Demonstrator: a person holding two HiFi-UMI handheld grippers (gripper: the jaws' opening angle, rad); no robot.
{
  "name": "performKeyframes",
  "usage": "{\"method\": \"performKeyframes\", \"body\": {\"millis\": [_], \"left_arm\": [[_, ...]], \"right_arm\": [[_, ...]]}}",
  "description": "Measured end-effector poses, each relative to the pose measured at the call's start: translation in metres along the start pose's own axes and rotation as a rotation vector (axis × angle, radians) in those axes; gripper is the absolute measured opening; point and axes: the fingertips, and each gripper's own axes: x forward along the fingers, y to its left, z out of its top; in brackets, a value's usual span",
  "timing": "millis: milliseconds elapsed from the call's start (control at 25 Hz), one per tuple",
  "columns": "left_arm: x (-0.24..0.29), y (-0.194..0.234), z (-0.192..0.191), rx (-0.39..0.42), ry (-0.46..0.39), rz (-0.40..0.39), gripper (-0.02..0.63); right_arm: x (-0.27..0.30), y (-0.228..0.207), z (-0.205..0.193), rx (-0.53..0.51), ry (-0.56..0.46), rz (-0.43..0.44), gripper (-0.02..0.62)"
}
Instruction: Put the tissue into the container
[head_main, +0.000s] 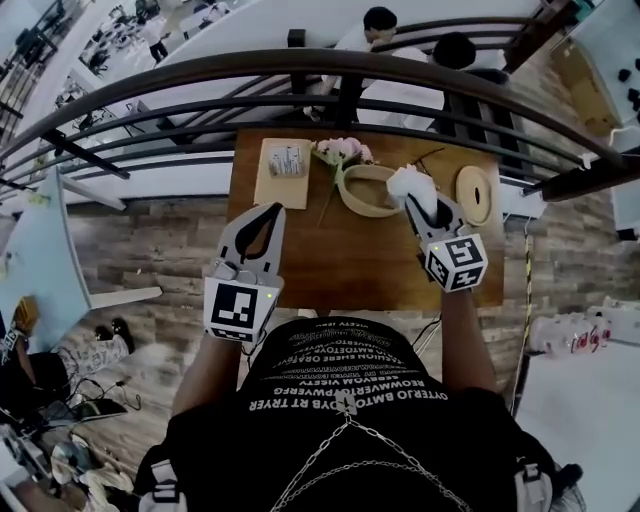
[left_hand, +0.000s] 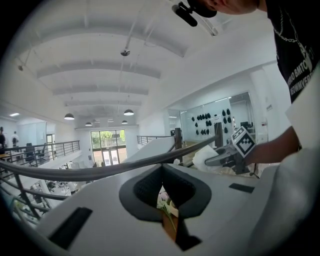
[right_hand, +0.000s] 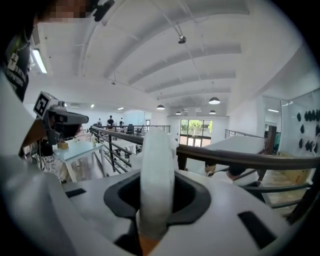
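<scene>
A: Head view, surface?
B: Wooden table (head_main: 330, 262) beside a dark railing (head_main: 300, 64). On it: flowers (head_main: 340, 151), round container (head_main: 360, 209), lid (head_main: 474, 193). The right gripper (head_main: 419, 208) clamps the tissue (head_main: 411, 185) at the container's right rim.
A: Left gripper view?
B: Left gripper (left_hand: 169, 202) clenched, jaws together on nothing. White ceiling (left_hand: 100, 60), hanging lamps (left_hand: 128, 112).
A: Right gripper view?
B: Tissue pinched between the jaws, railing beyond.

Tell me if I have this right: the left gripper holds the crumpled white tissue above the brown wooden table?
Wrong gripper. The right gripper holds the crumpled white tissue above the brown wooden table; the left gripper holds nothing. The right gripper view shows the tissue between its jaws.
</scene>
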Motion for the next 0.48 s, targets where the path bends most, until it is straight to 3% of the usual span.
{"method": "performKeyframes", "body": {"millis": [480], "left_arm": [[0.084,-0.001,-0.008,-0.031,0.067,0.023,0.025]], "right_arm": [[0.123,-0.050,-0.136,0.034,0.335,0.144,0.115]]}}
